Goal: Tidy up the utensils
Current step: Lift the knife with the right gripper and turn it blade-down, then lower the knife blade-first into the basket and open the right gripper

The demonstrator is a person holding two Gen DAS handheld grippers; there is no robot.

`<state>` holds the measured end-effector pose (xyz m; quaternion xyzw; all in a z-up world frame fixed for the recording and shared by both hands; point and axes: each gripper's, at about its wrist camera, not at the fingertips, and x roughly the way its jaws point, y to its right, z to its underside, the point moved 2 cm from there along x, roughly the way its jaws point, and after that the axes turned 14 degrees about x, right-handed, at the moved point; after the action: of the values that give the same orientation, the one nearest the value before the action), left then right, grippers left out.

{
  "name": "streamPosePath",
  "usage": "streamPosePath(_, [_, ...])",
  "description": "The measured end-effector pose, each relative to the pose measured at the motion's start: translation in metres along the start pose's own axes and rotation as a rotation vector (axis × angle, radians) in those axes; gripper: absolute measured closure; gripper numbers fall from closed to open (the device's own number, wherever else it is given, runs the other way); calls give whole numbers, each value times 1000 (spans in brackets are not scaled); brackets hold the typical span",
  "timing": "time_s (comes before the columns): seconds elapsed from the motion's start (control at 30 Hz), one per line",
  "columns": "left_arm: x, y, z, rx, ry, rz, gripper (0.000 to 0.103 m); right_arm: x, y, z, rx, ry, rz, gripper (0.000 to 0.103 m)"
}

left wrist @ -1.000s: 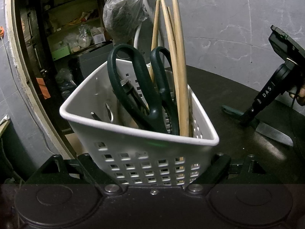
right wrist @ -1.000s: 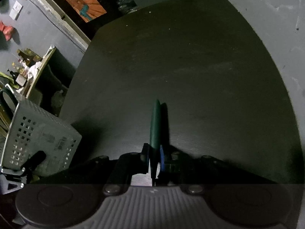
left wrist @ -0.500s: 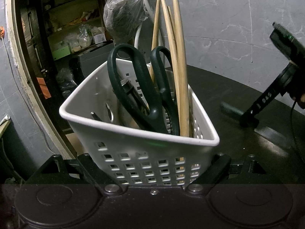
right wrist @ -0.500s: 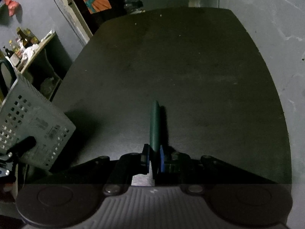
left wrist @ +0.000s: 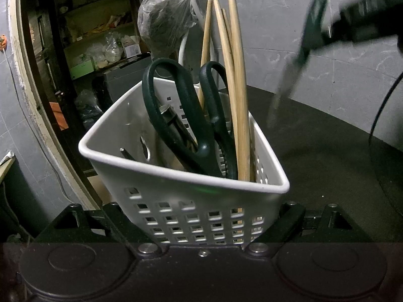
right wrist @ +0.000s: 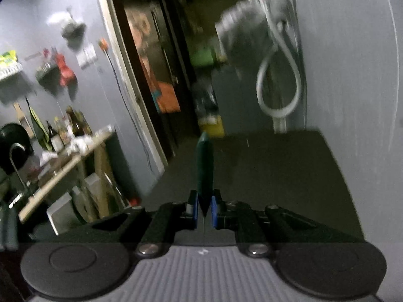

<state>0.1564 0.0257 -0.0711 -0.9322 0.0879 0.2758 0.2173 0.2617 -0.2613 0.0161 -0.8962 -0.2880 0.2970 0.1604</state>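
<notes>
1. The green-handled kitchen knife [left wrist: 299, 58] is up in the air to the right of my white perforated plastic utensil basket [left wrist: 191, 201], blade slanting down toward the dark round table [left wrist: 327, 151]; it is motion-blurred in my left camera.
2. My right gripper [right wrist: 203, 209] has its fingers narrowed onto the knife's handle, which pokes forward between the blue pads [right wrist: 214, 211].
3. My left gripper [left wrist: 206, 226] is clamped on the basket, one finger [left wrist: 284, 224] against each lower side of it.
4. Inside the basket I see large dark green-handled scissors [left wrist: 181, 115] standing handles-up, and beside them several long light wooden sticks [left wrist: 236, 95] leaning against its right corner.
5. The basket sits at the table's left edge.
</notes>
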Motion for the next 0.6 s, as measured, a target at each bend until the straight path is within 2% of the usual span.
streamPosePath(0.17, [-2,0,1,-10,6,-7,13,-35,-41,-33,-82,151,-37,91])
streamPosePath(0.3, [-3,0,4,-17,13,-10,13,-52,-63,-55,-112,218,-70,91])
streamPosePath(0.47, [-4,0,5,-28,19,-14,14,-69,-91,-68,-134,266,-179,91])
streamPosePath(0.6, [-5,3,5,-31,21,-17,14,-70,-109,-72,-129,260,-277,91])
